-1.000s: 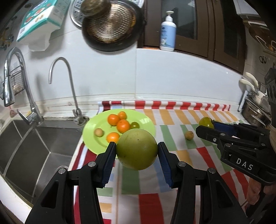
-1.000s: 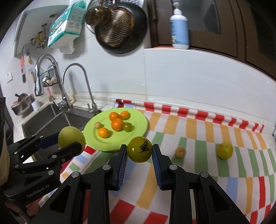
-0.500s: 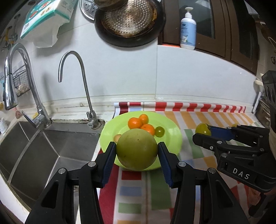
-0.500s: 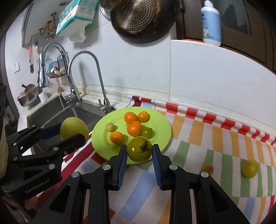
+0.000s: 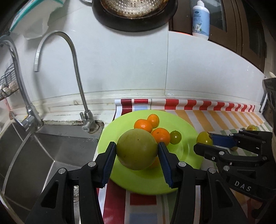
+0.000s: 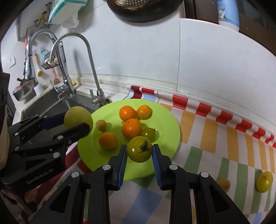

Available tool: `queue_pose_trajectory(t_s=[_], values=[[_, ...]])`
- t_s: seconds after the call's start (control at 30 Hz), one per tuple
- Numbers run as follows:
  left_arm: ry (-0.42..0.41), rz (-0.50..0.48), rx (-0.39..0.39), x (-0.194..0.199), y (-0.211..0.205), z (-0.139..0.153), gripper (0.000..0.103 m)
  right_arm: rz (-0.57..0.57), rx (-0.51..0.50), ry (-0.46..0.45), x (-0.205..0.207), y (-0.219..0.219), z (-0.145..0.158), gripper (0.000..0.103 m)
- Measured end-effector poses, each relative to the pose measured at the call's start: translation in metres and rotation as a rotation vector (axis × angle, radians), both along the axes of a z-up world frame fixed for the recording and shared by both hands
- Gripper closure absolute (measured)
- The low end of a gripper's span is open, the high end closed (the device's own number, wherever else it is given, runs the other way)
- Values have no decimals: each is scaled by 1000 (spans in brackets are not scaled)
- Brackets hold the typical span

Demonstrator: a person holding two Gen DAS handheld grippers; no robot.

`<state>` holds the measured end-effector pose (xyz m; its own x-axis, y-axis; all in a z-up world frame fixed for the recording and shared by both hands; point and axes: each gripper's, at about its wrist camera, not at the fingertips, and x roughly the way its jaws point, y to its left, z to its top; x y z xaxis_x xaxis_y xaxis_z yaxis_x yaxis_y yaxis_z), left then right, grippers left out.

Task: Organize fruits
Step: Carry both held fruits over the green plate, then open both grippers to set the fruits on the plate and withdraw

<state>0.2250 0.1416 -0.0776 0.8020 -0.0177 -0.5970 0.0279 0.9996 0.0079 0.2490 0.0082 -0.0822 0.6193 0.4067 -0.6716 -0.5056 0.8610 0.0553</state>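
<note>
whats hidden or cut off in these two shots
- Left wrist view: the large green fruit in the left gripper hides the plate's near fruit.
- Both views: the hanging pan is cut by the top edge.
- Right wrist view: the bottle label is unreadable, cropped.

Two black hand-held grippers with blue finger pads

The left gripper [image 5: 137, 151] and the right gripper [image 6: 139, 151] share one build: matte black angular plastic arms, silver round screw heads at the pivots, and ribbed blue pads [image 5: 108, 165] lining the inner faces of the fingers. Seen from the opposite camera, the left gripper's body carries pale lettering "GenRobot.AI", and the right gripper's body carries white letters "DAS". A bit of bare skin shows below the left gripper's body at the right wrist view's lower left edge.
</note>
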Motion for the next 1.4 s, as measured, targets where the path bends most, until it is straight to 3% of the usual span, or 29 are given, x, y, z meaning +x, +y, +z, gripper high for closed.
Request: queue_pose_trajectory(t_s=[0.43, 0.5, 0.77, 0.9, 1.1, 1.33, 1.4], values=[[45, -21, 17, 35, -2, -20, 52, -12, -6, 24, 20, 5, -13, 70], [13, -15, 39, 30, -5, -15, 45, -21, -5, 16, 20, 3, -12, 60], [-35, 13, 33, 9, -9, 5, 42, -69, 13, -18, 9, -15, 2, 60], [-41, 28, 26, -6, -13, 14, 39, -103, 27, -40, -1, -26, 12, 51], [-73, 27, 43, -28, -24, 27, 29, -142, 35, -89, -23, -43, 30, 41], [-109, 31, 42, -52, -40, 45, 19, -174, 37, -126, -48, -61, 45, 40], [-126, 33, 42, -60, -44, 50, 13, -185, 40, -138, -56, -68, 50, 34]])
